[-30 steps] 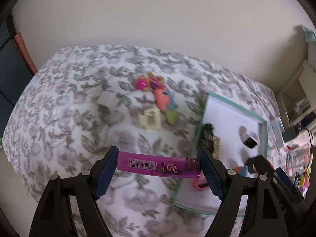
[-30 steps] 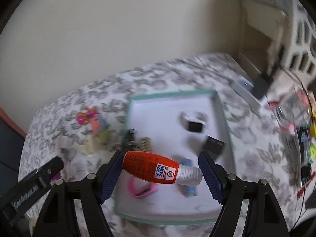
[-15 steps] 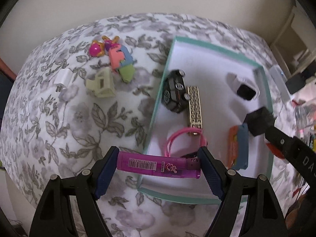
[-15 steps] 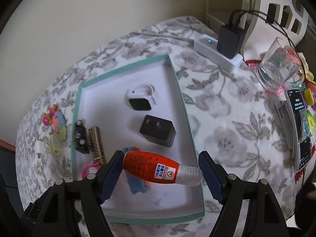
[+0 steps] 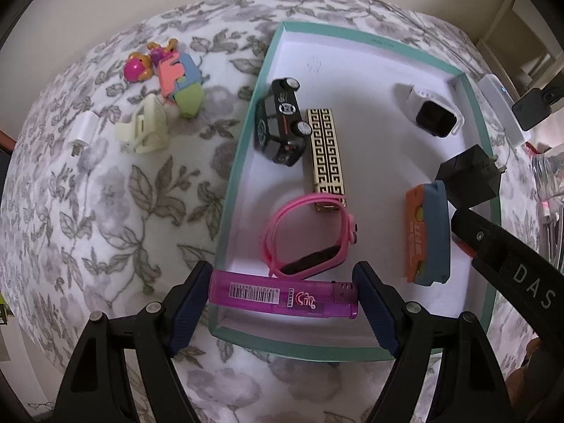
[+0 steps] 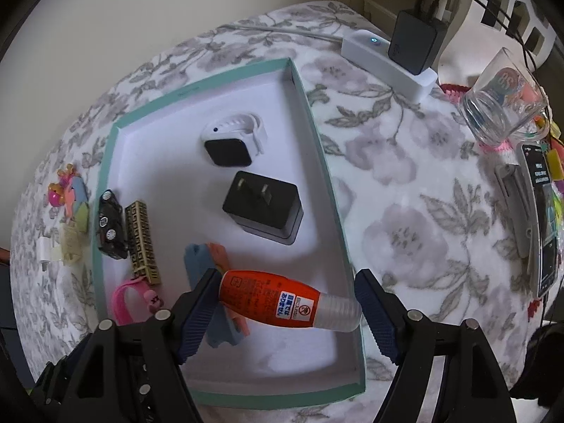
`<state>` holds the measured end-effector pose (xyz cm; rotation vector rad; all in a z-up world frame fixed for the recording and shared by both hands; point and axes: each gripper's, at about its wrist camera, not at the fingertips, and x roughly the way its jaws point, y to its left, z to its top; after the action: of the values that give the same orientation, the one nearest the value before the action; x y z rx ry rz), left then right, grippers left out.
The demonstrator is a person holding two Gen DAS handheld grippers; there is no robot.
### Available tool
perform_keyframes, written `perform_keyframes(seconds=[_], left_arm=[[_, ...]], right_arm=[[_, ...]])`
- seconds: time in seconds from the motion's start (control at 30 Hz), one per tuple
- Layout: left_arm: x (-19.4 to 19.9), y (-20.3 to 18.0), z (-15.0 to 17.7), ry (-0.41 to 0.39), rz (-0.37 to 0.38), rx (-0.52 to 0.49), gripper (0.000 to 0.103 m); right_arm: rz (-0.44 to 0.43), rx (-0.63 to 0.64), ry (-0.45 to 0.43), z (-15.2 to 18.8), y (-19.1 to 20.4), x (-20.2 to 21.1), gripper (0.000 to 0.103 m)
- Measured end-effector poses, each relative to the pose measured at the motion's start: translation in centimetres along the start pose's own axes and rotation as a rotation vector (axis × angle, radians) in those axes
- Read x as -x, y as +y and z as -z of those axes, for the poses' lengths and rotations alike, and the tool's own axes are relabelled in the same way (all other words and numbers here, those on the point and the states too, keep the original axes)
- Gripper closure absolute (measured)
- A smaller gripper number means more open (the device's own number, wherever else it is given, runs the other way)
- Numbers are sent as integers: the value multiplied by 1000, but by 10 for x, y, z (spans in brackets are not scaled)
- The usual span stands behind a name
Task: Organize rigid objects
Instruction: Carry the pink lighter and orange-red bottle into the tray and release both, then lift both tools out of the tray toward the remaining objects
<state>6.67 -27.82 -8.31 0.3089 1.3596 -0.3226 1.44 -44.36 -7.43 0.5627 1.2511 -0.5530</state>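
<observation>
Start with the biggest piece out here, the teal-rimmed tray (image 5: 243, 162), sitting on the flowered cloth and clearly the collecting point. It looks like thin card, light and a bit flexible at the walls, so anything set in should go down flat on the white floor, not be knocked against the rim.

Down in size now: the right gripper (image 6: 287, 301) hangs over the tray's near right corner with its jaws clamped end to end on the orange bottle (image 6: 269, 298), base against one pad, clear ribbed cap against the other. I'd judge it light, hard plastic, rounded and slick (a lengthwise pinch like this can let it pivot), so the fatter labelled belly would be the surer hold.

Smaller again: the left gripper (image 5: 283, 298) pinches the magenta lighter (image 5: 282, 298) by its two ends, level across the jaws, just over the tray's near left corner. Stiff, light, smooth-sided, and I'd keep pressure off the metal head end.

Already resting in the tray: black charger (image 6: 262, 208), toy car (image 5: 282, 121), gold patterned bar (image 5: 326, 155), pink watch (image 5: 310, 236), all rigid, all easy side-pinches.

Left on the cloth beside the tray, a cream clip (image 5: 144, 130) and bright little toys (image 5: 169, 74), tiny and probably fiddly to pinch.
</observation>
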Motion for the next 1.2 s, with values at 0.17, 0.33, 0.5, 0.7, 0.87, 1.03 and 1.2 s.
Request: perform_keyframes(seconds=[0.17,0.33,0.5,0.7,0.87,1.03,1.2], left_arm=[[0,1,0,6,-4,4,21],[-1,4,-1,16,6,22,21],[3,8,-3,0,12,30,20],[14,12,-6,-42,11,40,15],[23,25,-7,-81,-17,84,15],[28,54,-12,-112,-63,190,8],[29,89,-13,-129,-105,297,8]], right_arm=[[-10,6,0,-1,3,1,22],[-20,12,3,-1,4,2,22],[-37,18,0,-2,8,4,19],[-54,25,-45,-6,12,18,18],[-67,32,-102,-7,15,37,18],[-75,64,-138,-4,27,47,10],[-80,135,-150,1,48,45,7]])
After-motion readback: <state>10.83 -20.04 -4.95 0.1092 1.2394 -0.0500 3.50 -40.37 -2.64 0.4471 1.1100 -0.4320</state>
